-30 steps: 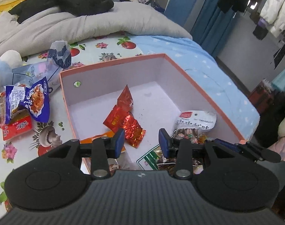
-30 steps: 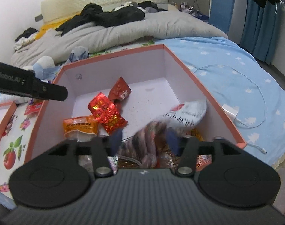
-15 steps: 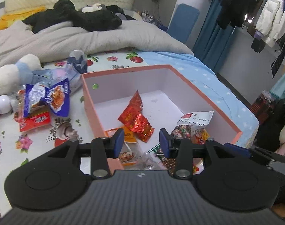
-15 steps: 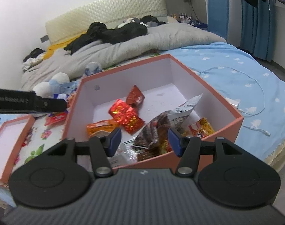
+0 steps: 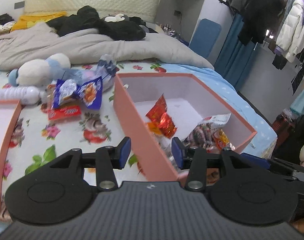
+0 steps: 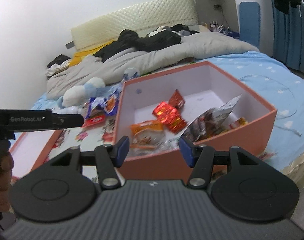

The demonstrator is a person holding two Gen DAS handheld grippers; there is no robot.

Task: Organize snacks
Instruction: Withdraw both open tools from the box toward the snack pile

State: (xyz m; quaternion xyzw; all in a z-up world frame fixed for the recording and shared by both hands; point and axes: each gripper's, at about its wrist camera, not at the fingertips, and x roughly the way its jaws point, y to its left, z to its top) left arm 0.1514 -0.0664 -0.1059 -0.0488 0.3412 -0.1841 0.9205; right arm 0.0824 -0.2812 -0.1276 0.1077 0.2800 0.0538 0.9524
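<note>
Both grippers held over a bed [image 5: 227, 80], nothing between either pair of jaws. Left gripper [image 5: 151, 153]: jaws have just been opening, now parted at a middling width and empty, straddling in view the near left wall of the pink box [image 5: 132, 116]; contact cannot be told. Right gripper [image 6: 153, 150]: jaws parted at a similar middling width, empty, in front of the box's near wall. Box sits open on the floral sheet [image 5: 58, 136]. Inside it: red foil packets [image 6: 169, 116] near centre, an orange packet [image 6: 146, 128] at 8 o'clock of them, a white-topped bag of dark snacks [image 6: 209, 120] at 3 o'clock, leaning on the right wall. Outside the box, at 9 o'clock from it in the left view: blue snack bags [image 5: 80, 92], a flat red packet [image 5: 65, 112] just below them, a white-and-blue plush toy [image 5: 42, 70] behind. Box lid [image 5: 6, 140] lies farther left. A hand [image 6: 1, 172] grips the left tool at the right view's left edge.
</note>
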